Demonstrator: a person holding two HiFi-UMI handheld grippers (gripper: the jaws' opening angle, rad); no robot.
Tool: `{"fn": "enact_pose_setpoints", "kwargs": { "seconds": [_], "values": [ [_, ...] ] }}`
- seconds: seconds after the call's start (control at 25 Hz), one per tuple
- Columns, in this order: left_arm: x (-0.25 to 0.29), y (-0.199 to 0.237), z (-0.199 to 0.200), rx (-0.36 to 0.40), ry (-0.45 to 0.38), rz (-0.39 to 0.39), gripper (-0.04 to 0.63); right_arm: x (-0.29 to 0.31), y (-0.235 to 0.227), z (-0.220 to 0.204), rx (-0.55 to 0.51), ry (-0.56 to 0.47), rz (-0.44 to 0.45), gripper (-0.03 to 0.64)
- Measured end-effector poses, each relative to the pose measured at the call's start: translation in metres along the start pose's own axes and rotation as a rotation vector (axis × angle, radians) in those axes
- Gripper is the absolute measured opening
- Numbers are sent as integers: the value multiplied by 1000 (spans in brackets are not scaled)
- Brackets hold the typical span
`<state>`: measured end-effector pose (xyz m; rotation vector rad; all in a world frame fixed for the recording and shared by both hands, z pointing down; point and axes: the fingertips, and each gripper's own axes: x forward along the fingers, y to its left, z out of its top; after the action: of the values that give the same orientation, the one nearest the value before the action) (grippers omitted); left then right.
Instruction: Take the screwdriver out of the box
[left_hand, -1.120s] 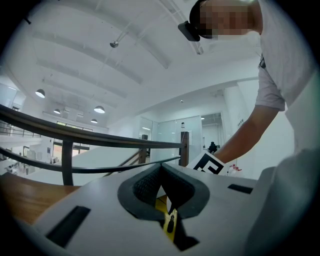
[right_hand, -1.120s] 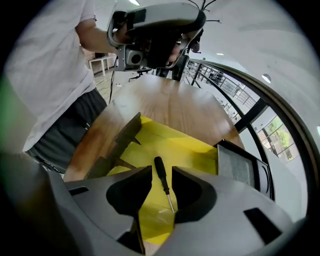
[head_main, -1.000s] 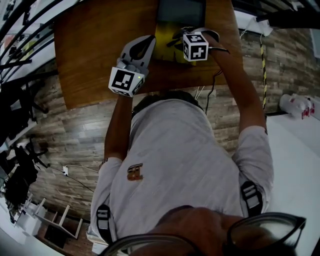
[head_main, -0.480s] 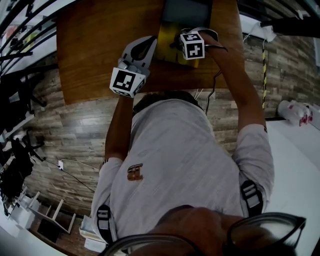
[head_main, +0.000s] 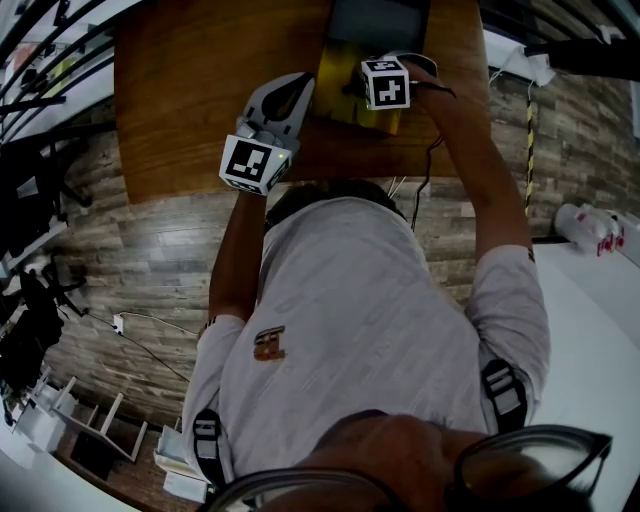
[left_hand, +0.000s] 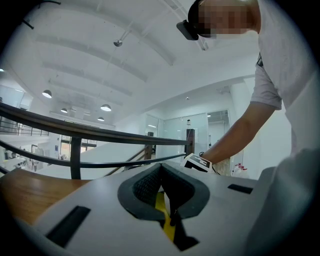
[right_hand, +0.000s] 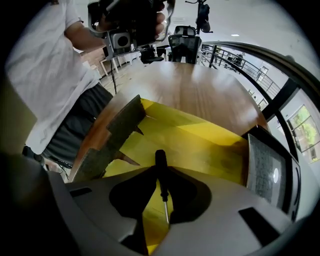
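A black-handled screwdriver lies in the open yellow box on the wooden table. My right gripper points steeply down into the box. Its jaws are closing, and the pads sit against both sides of the handle. In the head view only its marker cube shows over the box, where the right gripper hides the tool. My left gripper is held level beside the box's left edge. Its jaws are together on nothing in the left gripper view.
A jagged grey foam piece stands at the box's near-left side. A dark flat panel lies against the box's right end. Bare wooden tabletop stretches beyond the box. A metal railing runs past the table.
The right gripper's marker cube has tipped slightly and edged further over the box. The left gripper has kept its place.
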<state>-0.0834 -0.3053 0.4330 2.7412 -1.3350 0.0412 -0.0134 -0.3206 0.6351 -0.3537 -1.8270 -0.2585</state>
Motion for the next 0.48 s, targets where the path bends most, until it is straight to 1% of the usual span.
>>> {"fn": "enact_pose_setpoints", "kwargs": {
  "seconds": [0.24,0.48],
  "values": [
    [1,-3,-1,2,4,-5,19,2,0,-3,31,-28,-30,80],
    [5,-11,1,10,7,-20,18,-4,4,-5,17,-40,-112,80]
  ]
}}
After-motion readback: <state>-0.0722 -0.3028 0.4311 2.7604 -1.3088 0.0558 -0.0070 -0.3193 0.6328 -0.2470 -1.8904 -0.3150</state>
